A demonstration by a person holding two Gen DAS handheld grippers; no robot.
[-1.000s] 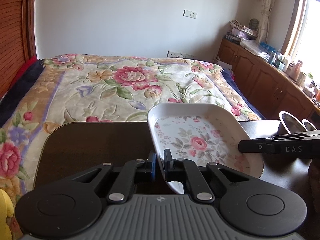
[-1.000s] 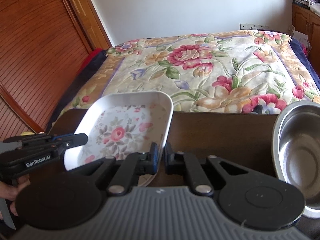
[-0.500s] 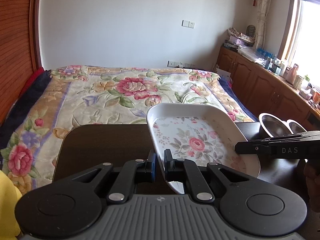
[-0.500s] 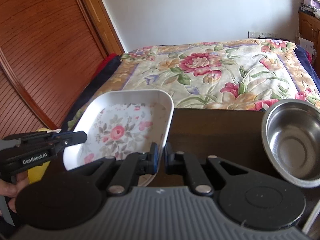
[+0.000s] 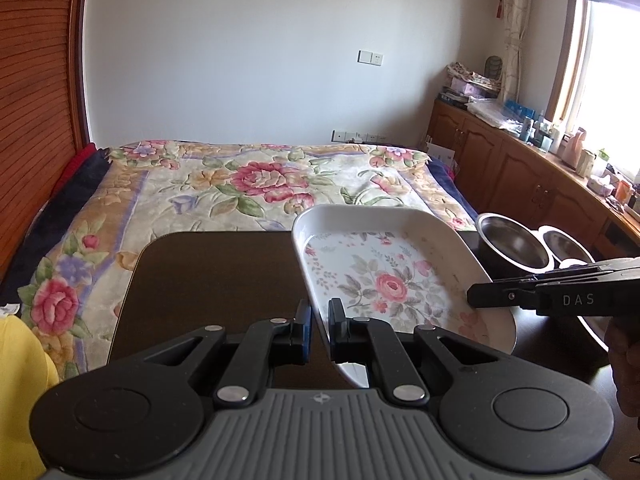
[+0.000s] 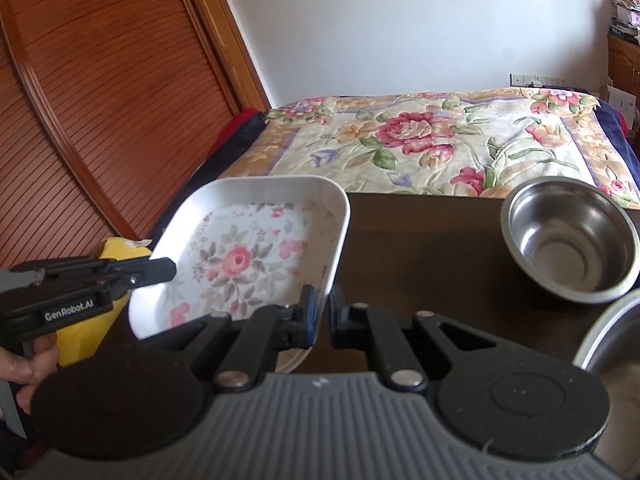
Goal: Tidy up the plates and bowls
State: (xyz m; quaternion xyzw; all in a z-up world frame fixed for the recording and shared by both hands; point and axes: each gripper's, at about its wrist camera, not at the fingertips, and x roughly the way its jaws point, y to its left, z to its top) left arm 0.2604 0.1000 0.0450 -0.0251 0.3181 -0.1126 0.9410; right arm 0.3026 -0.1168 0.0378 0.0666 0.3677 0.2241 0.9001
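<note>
We hold the floral plate between both grippers, lifted above the dark table and tilted. Our left gripper has its fingers clamped on the plate's left rim, the white edge pinched between the blue pads. Our right gripper has its fingers closed on the plate's right rim in the same way. In the left wrist view the right gripper reaches in from the right, its tip on the plate's right edge; in the right wrist view the left gripper comes in from the left, a hand wrapped round its handle.

To the right of the plate, a steel bowl stands on the table, with a second steel bowl just beside it on the far right. The rim of another metal vessel shows at the near right edge. Beyond the table lies the bed with its flowered cover, and something yellow sits low on the left.
</note>
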